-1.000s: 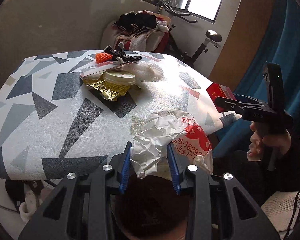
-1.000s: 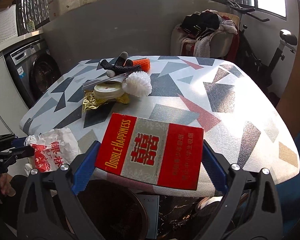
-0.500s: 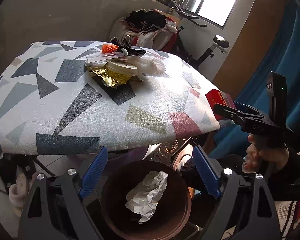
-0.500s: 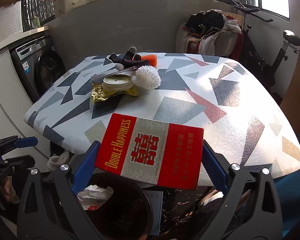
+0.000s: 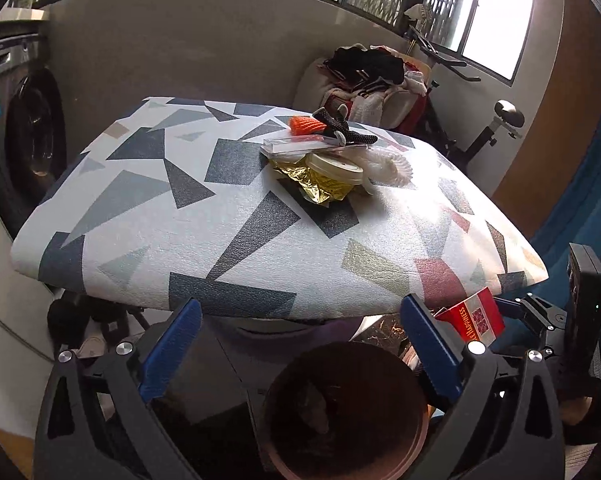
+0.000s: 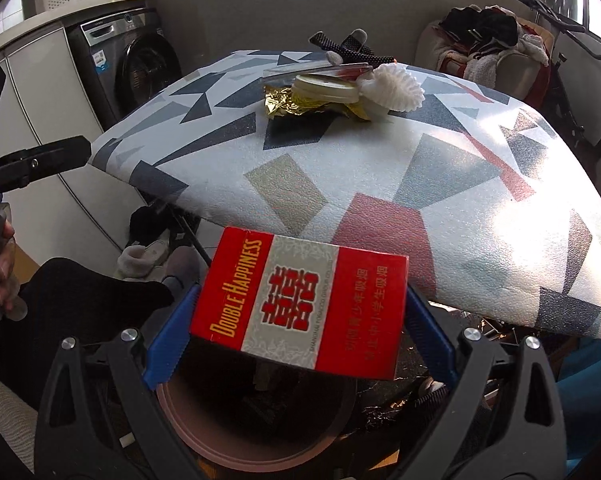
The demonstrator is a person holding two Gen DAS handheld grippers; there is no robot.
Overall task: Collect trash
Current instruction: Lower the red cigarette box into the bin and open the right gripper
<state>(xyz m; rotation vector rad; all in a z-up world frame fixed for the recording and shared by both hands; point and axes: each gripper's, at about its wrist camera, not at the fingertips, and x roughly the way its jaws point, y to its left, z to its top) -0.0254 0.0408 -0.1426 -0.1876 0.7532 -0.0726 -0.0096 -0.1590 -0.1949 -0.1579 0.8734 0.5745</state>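
My left gripper (image 5: 300, 308) hangs above the brown bin (image 5: 380, 376), its jaws opening wide with nothing between them. A crumpled wrapper (image 5: 316, 408) lies dimly inside the bin. My right gripper (image 6: 298, 316) is shut on a red "Double Happiness" cigarette pack (image 6: 300, 292), held flat just over the bin's rim (image 6: 228, 452); the left wrist view shows the pack (image 5: 474, 318) at the right. On the patterned table (image 5: 148, 232) remain gold foil (image 5: 316, 188), a round lid (image 5: 334, 168), white foam netting (image 5: 388, 166), a clear plastic strip (image 5: 296, 146) and orange netting (image 5: 304, 124).
A washing machine (image 6: 140, 64) stands left of the table. Behind it are a chair piled with clothes (image 5: 372, 76) and an exercise bike (image 5: 492, 120). Shoes (image 6: 144, 256) lie under the table edge. A hand (image 6: 0, 280) holds the left gripper.
The left jaws opened and the crumpled wrapper fell into the bin. The right gripper came down and left with the cigarette pack, ending over the bin.
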